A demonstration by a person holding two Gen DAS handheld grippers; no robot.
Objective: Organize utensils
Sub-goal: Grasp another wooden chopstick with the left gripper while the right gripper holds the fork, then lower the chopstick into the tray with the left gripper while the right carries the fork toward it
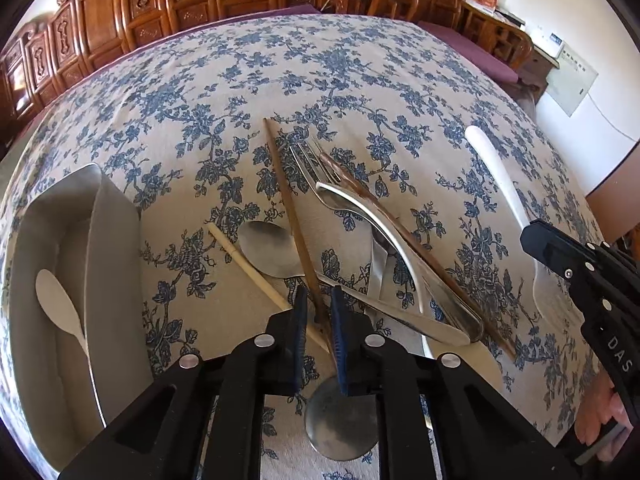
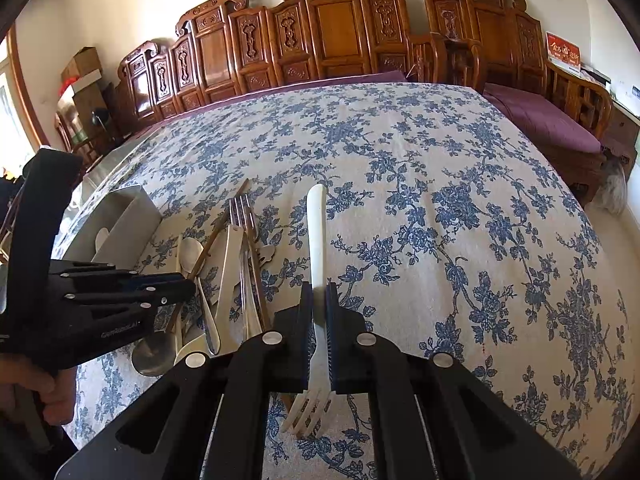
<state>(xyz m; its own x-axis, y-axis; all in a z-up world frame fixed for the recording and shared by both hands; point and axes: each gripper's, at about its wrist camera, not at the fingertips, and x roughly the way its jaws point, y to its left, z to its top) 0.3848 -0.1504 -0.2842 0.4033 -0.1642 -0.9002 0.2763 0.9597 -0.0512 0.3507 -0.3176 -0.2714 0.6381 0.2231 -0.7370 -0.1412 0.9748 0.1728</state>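
Note:
A pile of utensils lies on the floral tablecloth: a brown chopstick (image 1: 288, 200), a metal fork (image 1: 316, 168), a metal spoon (image 1: 272, 248), a pale chopstick (image 1: 248, 268) and a white knife (image 1: 384, 232). My left gripper (image 1: 319, 300) has closed around the brown chopstick's near end. My right gripper (image 2: 319, 292) is shut on a white plastic fork (image 2: 318, 232), handle pointing away, tines (image 2: 310, 412) toward the camera. A grey organizer tray (image 1: 108, 240) at the left holds a white spoon (image 1: 60, 304).
The right gripper's body (image 1: 580, 272) shows at the right of the left wrist view, the left gripper's body (image 2: 100, 300) at the left of the right wrist view. Carved wooden benches (image 2: 320, 32) stand beyond the table's far edge.

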